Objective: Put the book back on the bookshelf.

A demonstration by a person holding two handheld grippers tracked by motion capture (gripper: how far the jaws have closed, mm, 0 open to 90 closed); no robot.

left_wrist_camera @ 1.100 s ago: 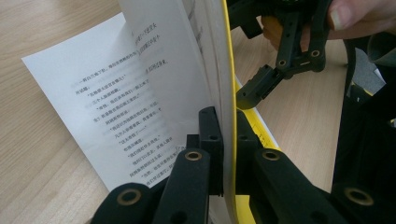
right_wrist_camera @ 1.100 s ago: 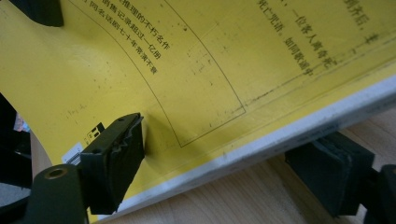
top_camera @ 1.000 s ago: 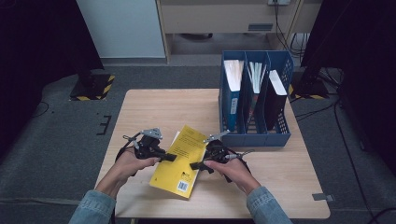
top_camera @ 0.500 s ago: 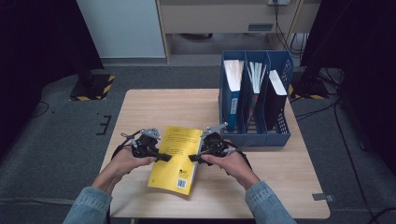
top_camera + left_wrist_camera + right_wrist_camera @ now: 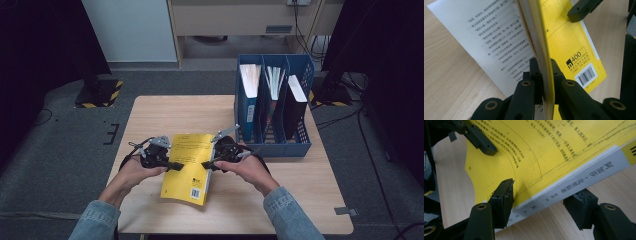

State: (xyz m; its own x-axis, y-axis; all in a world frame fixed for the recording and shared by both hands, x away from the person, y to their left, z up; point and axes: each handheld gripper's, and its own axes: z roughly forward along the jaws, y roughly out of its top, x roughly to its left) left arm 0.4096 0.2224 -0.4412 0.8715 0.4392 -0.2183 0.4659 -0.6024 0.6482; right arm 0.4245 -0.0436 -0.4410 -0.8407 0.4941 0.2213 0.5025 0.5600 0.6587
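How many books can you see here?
4: a yellow book held above the table, and three standing in the blue file rack, left, middle, right. More may be hidden.

Lab-like recording room: bare wooden table (image 5: 165, 115), grey carpet (image 5: 60, 150), hazard-taped stand base (image 5: 100, 94), cables (image 5: 305, 25).

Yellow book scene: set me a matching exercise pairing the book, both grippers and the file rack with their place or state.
Things:
1. yellow book
2. left gripper
3. right gripper
4. blue file rack

Places or states:
A. fingers on either side of the white spine
B. at the table's far right, holding books
C. between both grippers, barcode side up
D. clamped on the cover's edge

Pairs: 1-C, 2-D, 3-A, 4-B.

The right gripper's fingers have just been closing, with the spine between them.
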